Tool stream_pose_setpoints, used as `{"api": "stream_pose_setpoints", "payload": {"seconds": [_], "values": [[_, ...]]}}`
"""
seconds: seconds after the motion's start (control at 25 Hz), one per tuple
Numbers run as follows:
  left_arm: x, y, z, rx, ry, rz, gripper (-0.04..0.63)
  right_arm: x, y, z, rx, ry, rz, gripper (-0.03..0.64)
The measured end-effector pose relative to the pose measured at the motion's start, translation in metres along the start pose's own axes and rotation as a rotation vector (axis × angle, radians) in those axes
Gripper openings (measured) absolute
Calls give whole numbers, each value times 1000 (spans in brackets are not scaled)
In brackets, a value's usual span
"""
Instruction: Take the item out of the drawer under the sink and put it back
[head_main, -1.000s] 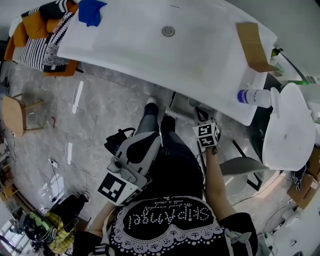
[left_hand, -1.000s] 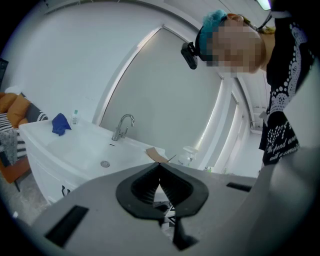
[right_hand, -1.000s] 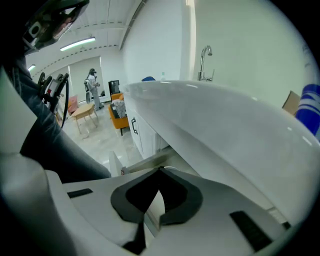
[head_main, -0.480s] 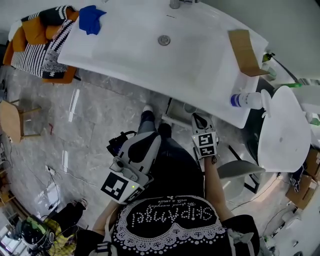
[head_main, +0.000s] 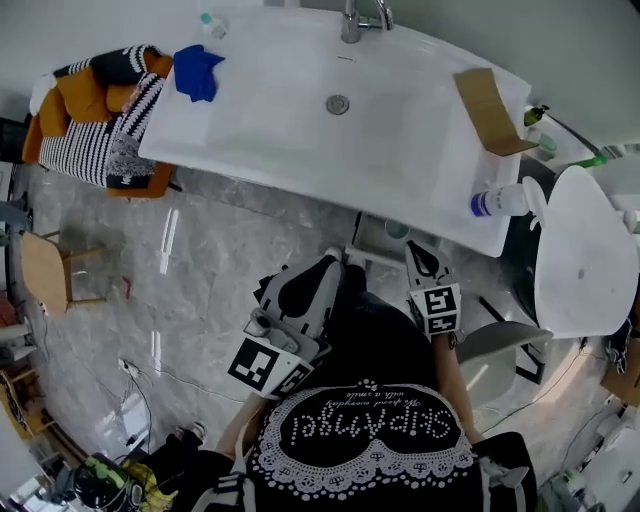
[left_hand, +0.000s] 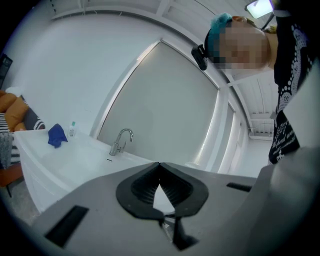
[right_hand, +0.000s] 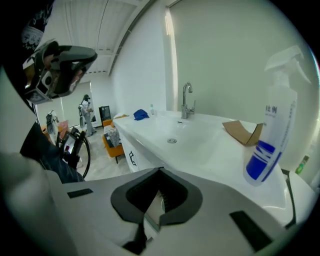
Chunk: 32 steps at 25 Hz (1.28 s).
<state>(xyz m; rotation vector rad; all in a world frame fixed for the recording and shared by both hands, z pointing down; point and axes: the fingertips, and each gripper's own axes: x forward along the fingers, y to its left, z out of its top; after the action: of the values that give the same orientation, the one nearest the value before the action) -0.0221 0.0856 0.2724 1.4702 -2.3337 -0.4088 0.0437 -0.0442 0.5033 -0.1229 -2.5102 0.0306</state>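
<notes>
The white sink (head_main: 300, 130) with its faucet (head_main: 360, 20) fills the top of the head view. Below its front rim a strip of the open drawer (head_main: 372, 240) shows; I cannot tell what lies in it. My right gripper (head_main: 416, 252) hangs just in front of that rim, shut, with nothing between its jaws (right_hand: 160, 172). The left gripper (head_main: 325, 268) sits over the person's lap, also shut and holding nothing (left_hand: 159, 167). The right gripper view looks across the basin (right_hand: 172, 137) and the cabinet front (right_hand: 131, 159).
A spray bottle (head_main: 500, 202) lies at the sink's right end beside a folded piece of cardboard (head_main: 490, 110). A blue cloth (head_main: 195, 72) lies at the left end. A chair with striped and orange cushions (head_main: 95, 130) stands left, a white round stool (head_main: 585, 250) right.
Both grippers have risen, the right one more, up level with the sink's rim. The head view has tilted, so the faucet is now in sight. Both stay shut.
</notes>
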Motion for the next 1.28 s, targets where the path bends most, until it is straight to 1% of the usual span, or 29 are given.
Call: {"api": "stream_pose_setpoints", "payload": {"seconds": [0.12,0.2,0.32,0.44,0.6,0.76,1.04,1.28], "values": [[-1,13,15,17,-27,-6,5,-11,4,17,10,-37,-31,18],[-2,21,21,47,-22,-15,5,-16,2,29,20,-58,-64,17],[2,31,30,70,-5,-7,5,-23,-1,46,28,-85,-114,17],[4,39,31,88,33,-33,5,-34,-1,60,46,-109,-166,18],[7,46,34,112,56,-68,5,-48,3,77,90,-161,-192,17],[10,50,36,144,68,-117,5,-58,6,90,75,-186,-226,17],[3,57,38,154,80,-156,5,-76,7,108,84,-239,-293,18],[-1,63,41,152,76,-168,5,-87,11,117,140,-295,-329,18]]}}
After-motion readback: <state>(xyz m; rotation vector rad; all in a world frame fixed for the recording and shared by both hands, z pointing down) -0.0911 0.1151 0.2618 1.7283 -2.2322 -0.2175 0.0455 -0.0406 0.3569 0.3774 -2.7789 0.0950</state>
